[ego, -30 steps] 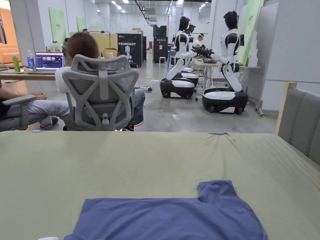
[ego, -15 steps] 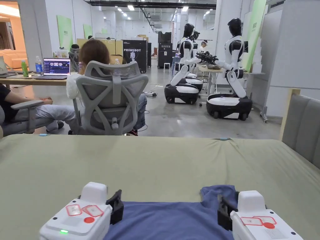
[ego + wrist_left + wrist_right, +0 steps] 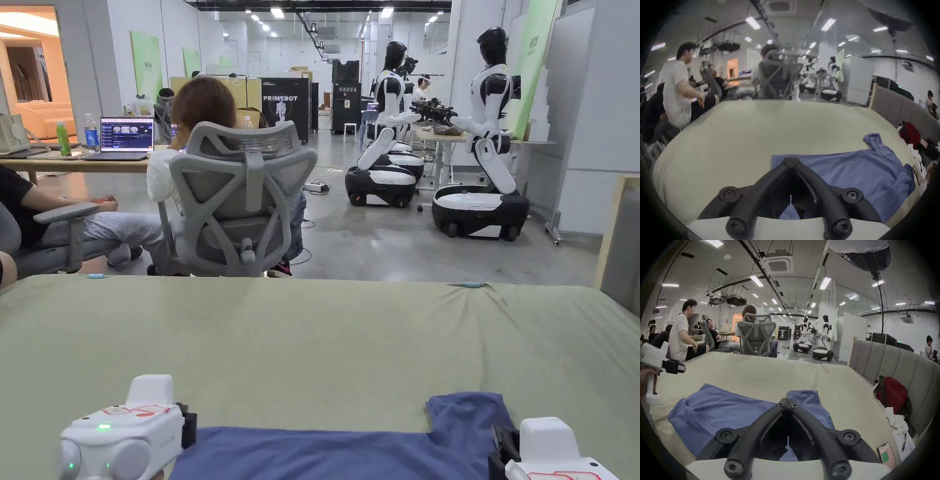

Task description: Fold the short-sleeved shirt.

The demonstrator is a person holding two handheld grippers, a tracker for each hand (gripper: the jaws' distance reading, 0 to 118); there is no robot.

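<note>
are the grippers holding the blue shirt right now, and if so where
Nothing is held. The left gripper and right gripper both have their jaws shut with no cloth between them, above the flat blue shirt.

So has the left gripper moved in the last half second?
Yes. In the head view the left gripper has gone left, away from the far sleeve of the blue shirt; more cloth shows between them.

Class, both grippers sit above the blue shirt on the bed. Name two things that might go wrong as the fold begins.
1. Both the left gripper and the right gripper have their jaws closed with no cloth between them; unless they open first, they may only push the blue shirt.
2. One sleeve lies rumpled, so a crooked fold seems likely.
</note>
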